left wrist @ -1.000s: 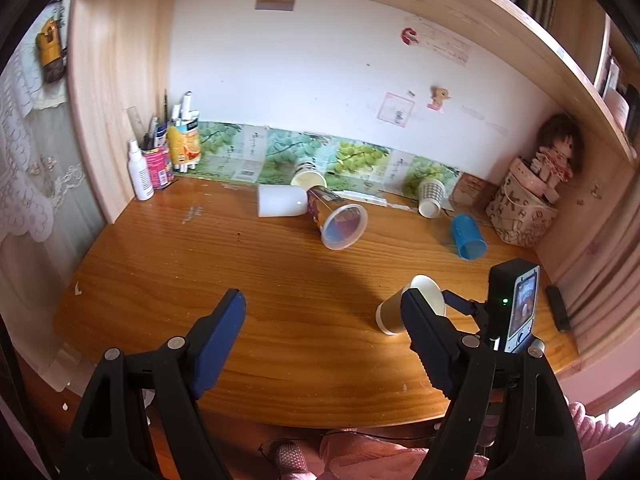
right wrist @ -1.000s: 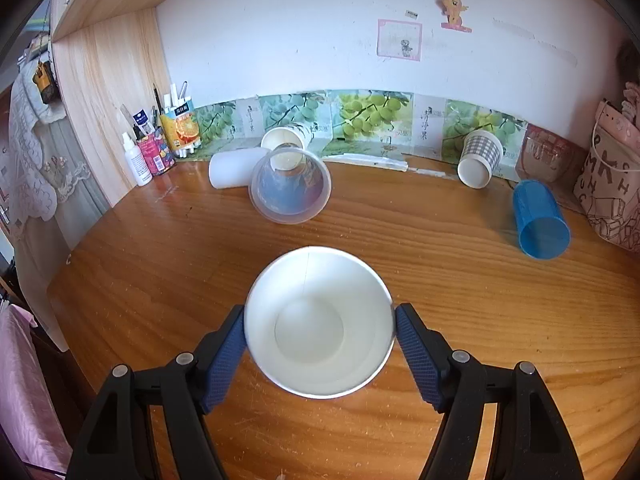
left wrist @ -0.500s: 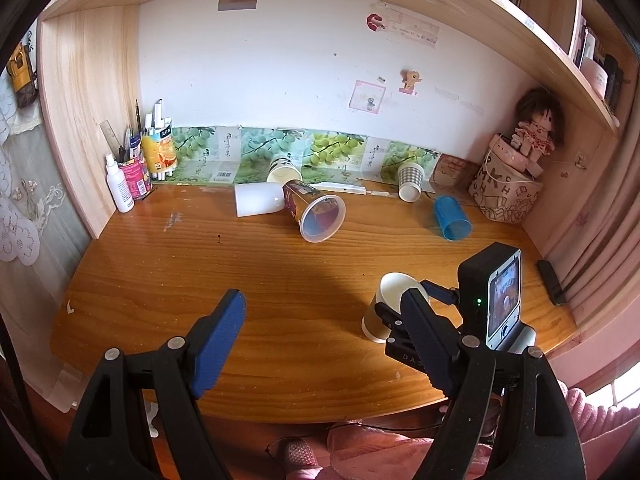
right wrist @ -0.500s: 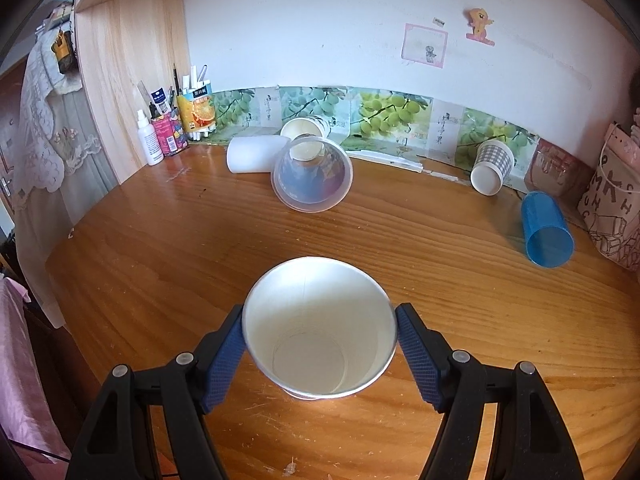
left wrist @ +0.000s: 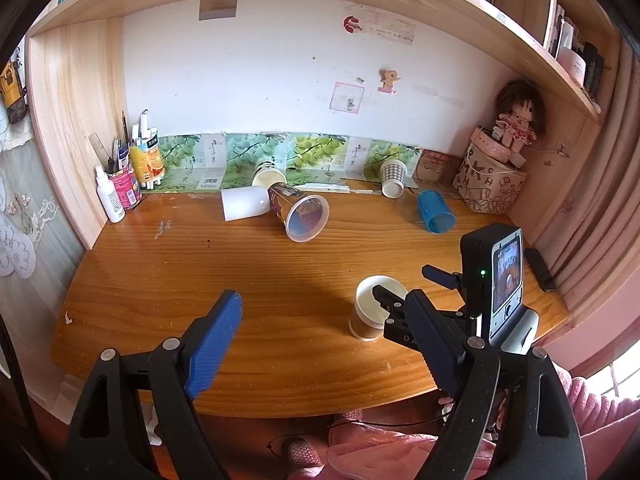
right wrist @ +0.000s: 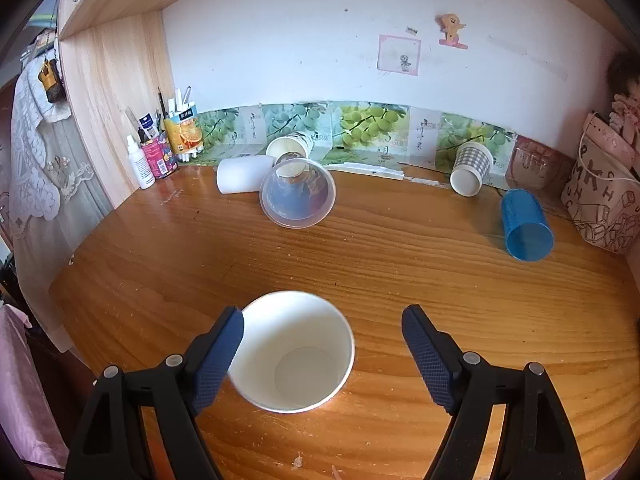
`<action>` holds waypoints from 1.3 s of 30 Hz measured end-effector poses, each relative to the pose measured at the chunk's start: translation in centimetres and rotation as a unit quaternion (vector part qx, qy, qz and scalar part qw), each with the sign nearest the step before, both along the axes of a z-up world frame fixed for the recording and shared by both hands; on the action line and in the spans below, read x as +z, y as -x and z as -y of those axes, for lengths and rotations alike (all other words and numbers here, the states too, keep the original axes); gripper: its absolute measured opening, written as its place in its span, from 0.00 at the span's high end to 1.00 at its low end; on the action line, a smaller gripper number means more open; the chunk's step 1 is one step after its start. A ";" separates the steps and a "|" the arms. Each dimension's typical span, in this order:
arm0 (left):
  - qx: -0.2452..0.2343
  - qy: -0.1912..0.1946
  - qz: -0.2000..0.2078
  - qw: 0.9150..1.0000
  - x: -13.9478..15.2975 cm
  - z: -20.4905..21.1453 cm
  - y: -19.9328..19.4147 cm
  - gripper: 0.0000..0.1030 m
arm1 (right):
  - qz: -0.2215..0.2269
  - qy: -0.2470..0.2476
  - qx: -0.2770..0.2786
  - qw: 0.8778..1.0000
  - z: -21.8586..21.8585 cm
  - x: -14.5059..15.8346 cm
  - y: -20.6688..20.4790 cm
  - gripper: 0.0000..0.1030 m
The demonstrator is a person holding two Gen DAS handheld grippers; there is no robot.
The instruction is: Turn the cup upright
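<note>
The paper cup [right wrist: 294,354] stands mouth-up near the tabletop's [right wrist: 400,264] front edge, so the flip looks done. The right tool [right wrist: 322,356] is spread wide around it, left pad just beside the rim and right pad well apart, apparently to let it go without tipping it. The left tool [left wrist: 320,336] hangs wide open and empty over the front edge, out of the way.

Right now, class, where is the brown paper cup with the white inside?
The brown paper cup stands upright near the wooden desk's front edge, between the open right gripper's fingers, against the left one and apart from the right.
</note>
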State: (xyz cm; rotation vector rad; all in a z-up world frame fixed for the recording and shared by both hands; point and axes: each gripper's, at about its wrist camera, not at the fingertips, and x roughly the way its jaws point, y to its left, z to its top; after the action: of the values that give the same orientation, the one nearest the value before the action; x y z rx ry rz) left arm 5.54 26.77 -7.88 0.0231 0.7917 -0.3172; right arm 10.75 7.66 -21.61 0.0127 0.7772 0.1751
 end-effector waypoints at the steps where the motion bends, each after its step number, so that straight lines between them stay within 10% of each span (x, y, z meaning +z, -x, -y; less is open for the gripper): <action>1: -0.001 0.000 0.001 1.000 0.1 0.0 0.1 0.17 | 0.001 -0.001 -0.003 1.000 0.1 0.3 0.2 0.20; 32: 0.056 -0.009 -0.061 0.997 0.5 5.9 2.0 0.16 | -0.014 0.034 -0.082 0.996 6.1 11.6 13.9 0.19; 39: 0.075 -0.027 -0.042 0.996 2.4 7.4 2.9 0.16 | 0.009 0.000 -0.081 0.997 8.5 15.2 14.3 0.00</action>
State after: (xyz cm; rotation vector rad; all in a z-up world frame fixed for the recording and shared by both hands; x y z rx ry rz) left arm 2.60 19.39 -5.46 0.0007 0.8796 -0.1544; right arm -3.51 -0.86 -6.42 0.0739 0.7539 0.0218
